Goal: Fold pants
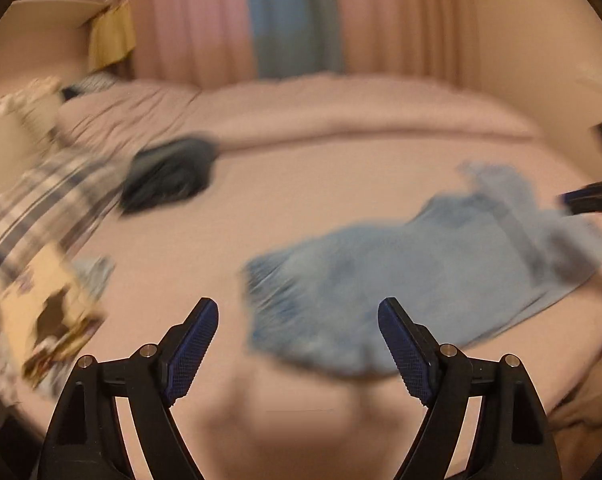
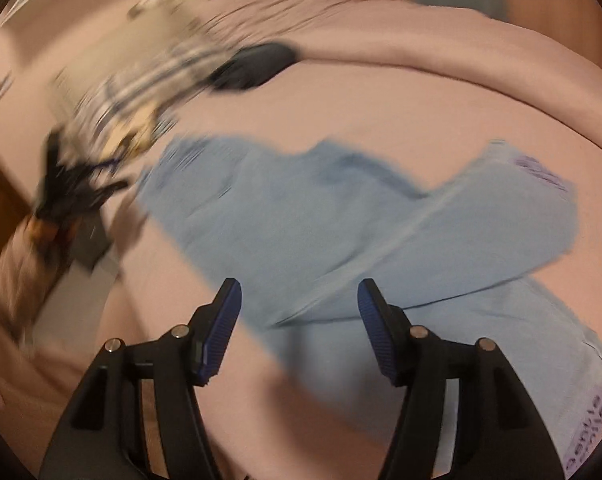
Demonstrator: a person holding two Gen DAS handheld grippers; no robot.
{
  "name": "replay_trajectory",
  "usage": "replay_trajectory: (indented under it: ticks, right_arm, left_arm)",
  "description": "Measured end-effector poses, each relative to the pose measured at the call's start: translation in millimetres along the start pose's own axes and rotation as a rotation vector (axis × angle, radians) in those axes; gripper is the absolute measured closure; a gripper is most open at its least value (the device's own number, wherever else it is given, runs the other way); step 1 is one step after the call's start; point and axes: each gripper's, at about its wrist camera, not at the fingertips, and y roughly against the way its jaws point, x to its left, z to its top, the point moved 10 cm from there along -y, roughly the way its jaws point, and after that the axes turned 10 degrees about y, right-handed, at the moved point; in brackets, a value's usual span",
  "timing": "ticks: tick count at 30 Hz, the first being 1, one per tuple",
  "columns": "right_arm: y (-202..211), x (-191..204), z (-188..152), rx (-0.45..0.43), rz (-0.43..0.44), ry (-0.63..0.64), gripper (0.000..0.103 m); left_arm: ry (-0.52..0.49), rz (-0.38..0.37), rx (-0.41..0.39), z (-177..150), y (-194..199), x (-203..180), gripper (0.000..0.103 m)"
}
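Light blue pants [image 1: 421,272] lie on a pink bedsheet [image 1: 285,208], blurred in both views. In the right wrist view the pants [image 2: 341,232] show one layer folded across another, a purple label at the far right end. My left gripper [image 1: 298,308] hovers open above the near end of the pants, with nothing between its blue pads. My right gripper [image 2: 300,288] also stands open above the cloth, its jaws empty. The right gripper [image 1: 589,200] shows at the right edge of the left wrist view, beside the far end of the pants.
A dark folded garment [image 1: 169,176] lies on the bed beyond the pants. A striped cloth [image 1: 41,208] and a patterned cushion [image 1: 57,312] sit at the left. Pink and blue curtains [image 1: 293,16] hang behind the bed. A rolled pink blanket [image 2: 461,48] lies along the far side.
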Motion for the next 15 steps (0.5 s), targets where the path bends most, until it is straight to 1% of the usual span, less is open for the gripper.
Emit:
replay_trajectory:
  ticks: [1, 2, 4, 5, 7, 8, 10, 12, 13, 15]
  right_arm:
    - [0, -17, 4, 0.002, -0.045, -0.039, 0.042]
    - [-2, -35, 9, 0.013, -0.085, -0.078, 0.042]
    - [-11, -64, 17, 0.049, -0.147, -0.141, 0.042]
    - [-17, -76, 20, 0.071, -0.16, -0.176, 0.041]
    - [-31, -98, 27, 0.106, -0.156, -0.262, 0.041]
    - [-36, -105, 29, 0.118, -0.151, -0.291, 0.041]
    - [-51, -123, 35, 0.162, -0.161, -0.344, 0.042]
    - [-61, -132, 41, 0.193, -0.162, -0.364, 0.042]
    - [-68, -137, 46, 0.199, -0.165, -0.374, 0.043]
    - [-83, -146, 57, 0.224, -0.164, -0.396, 0.043]
  left_arm:
    - [-0.005, -0.062, 0.006, 6, -3, -21, 0.02]
    - [-0.006, -0.116, 0.04, 7, -11, -41, 0.02]
    - [-0.011, -0.191, 0.106, 4, -30, -73, 0.02]
    - [-0.013, -0.239, 0.144, 1, -43, -95, 0.02]
    - [-0.018, -0.327, 0.217, -7, -68, -138, 0.02]
    - [-0.028, -0.35, 0.236, -9, -76, -153, 0.02]
    - [-0.039, -0.424, 0.281, -12, -93, -191, 0.02]
    - [-0.044, -0.481, 0.328, -14, -106, -216, 0.021]
    - [-0.057, -0.498, 0.349, -18, -113, -229, 0.021]
    - [-0.09, -0.504, 0.384, -23, -127, -246, 0.021]
